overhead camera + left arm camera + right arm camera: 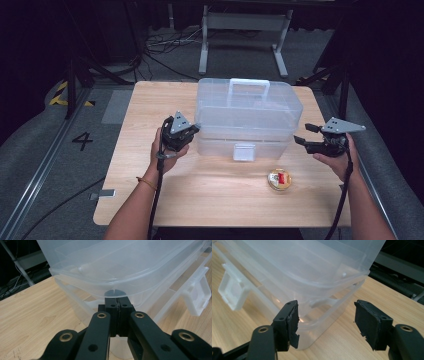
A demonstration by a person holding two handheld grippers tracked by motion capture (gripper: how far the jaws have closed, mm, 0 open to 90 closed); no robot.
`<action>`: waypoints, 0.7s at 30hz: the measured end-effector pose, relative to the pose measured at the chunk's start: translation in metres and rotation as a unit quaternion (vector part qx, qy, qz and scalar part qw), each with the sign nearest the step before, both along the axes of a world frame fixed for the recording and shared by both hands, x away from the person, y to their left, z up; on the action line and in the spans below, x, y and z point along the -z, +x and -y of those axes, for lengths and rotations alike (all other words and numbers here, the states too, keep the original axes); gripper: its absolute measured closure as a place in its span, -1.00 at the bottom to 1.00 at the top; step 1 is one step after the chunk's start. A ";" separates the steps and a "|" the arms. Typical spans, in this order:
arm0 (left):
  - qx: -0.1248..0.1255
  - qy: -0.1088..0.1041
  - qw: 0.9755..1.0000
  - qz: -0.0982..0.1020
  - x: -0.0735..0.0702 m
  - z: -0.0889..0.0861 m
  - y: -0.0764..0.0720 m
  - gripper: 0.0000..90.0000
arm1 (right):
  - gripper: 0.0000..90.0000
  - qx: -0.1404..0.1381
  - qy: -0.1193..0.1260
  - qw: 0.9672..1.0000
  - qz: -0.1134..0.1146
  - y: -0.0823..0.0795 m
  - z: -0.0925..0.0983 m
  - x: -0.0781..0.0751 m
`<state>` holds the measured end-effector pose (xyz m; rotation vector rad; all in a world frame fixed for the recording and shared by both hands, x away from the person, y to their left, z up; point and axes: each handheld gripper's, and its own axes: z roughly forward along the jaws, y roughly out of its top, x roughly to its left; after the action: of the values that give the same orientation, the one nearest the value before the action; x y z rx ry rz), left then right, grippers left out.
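Left tool [116, 301], clenched empty, braces the clear plastic lidded storage box [248, 107] at nine o'clock, steadying it while the released right tool [325, 323] nears its three o'clock corner.

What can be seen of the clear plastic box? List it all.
The clear plastic box looks translucent and rectangular, with a carry handle on its lid and a front latch. It sits upright on the wooden table, lid down. The left claw, shut, touches its left end under the lid rim; the right claw stands open at its right end.
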<state>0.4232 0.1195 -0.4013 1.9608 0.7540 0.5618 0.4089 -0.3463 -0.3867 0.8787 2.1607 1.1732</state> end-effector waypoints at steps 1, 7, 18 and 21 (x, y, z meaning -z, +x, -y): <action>0.000 0.001 1.000 0.000 0.000 0.000 0.000 0.99 | -0.17 0.002 0.005 1.000 0.003 0.002 -0.001 0.001; 0.002 0.003 1.000 0.000 -0.001 0.000 0.001 0.99 | -0.15 0.010 0.008 1.000 0.025 0.006 -0.003 0.002; -0.002 0.012 1.000 0.009 -0.003 -0.001 -0.001 0.87 | -0.01 0.010 0.004 0.998 0.069 0.003 -0.006 -0.004; -0.003 0.022 1.000 0.012 -0.003 -0.001 -0.002 0.82 | 0.06 0.013 -0.001 0.996 0.088 0.002 -0.008 -0.008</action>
<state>0.4208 0.1206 -0.3979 1.9896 0.7375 0.6094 0.4110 -0.3385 -0.3792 0.7710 2.0031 1.1895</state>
